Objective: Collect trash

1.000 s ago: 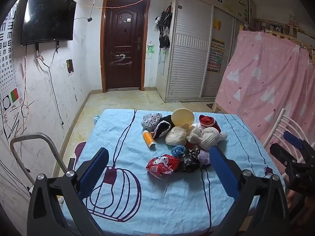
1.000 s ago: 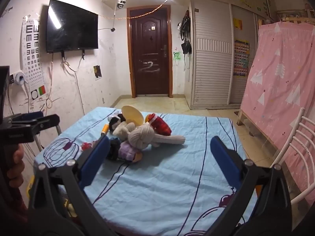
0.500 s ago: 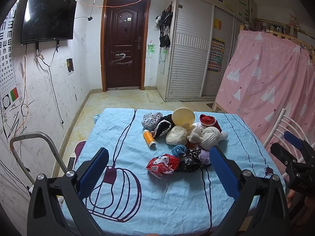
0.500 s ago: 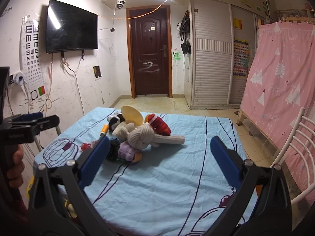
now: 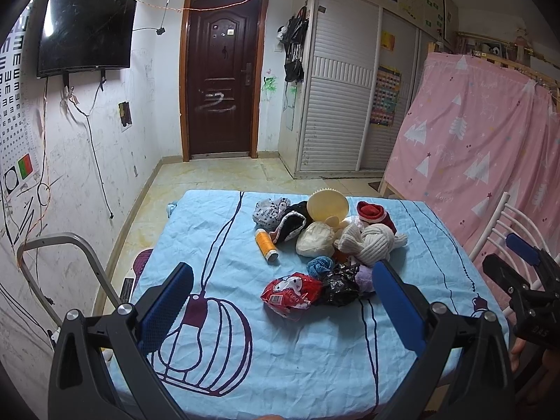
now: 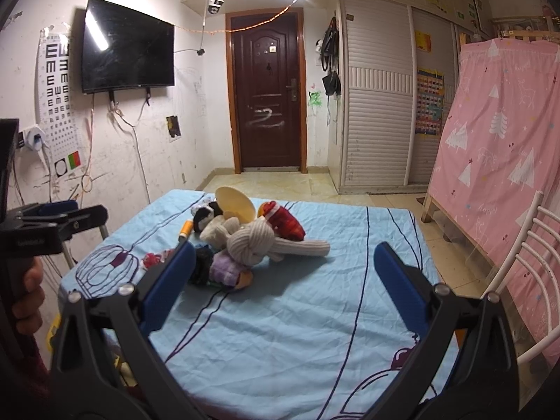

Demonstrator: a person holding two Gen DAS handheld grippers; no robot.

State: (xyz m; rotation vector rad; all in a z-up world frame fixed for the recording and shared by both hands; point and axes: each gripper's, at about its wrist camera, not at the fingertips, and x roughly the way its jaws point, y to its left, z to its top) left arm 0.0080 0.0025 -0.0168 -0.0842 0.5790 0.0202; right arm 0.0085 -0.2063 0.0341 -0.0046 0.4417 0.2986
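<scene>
I am holding both claws, my left gripper [image 5: 280, 301] and my right gripper [image 6: 281, 274], spread wide and empty over the near edge of the bed [image 5: 217, 245]. The pile [image 5: 329, 241] is sitting toward the far edge. I am judging the red wrapper [image 5: 292, 292] the first trash, lying just ahead of my left claw, best pinched across its crumpled middle.

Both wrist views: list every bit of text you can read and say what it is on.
"E", "W", "M": top rows of the eye chart on the wall; lower rows too small.
Red snack packet: a printed word, too blurred to read.
Left gripper's body, seen in the right wrist view: small embossed lettering, illegible.
Colourful poster on the wardrobe: too small.
White scrawl on the door: not legible text.
</scene>
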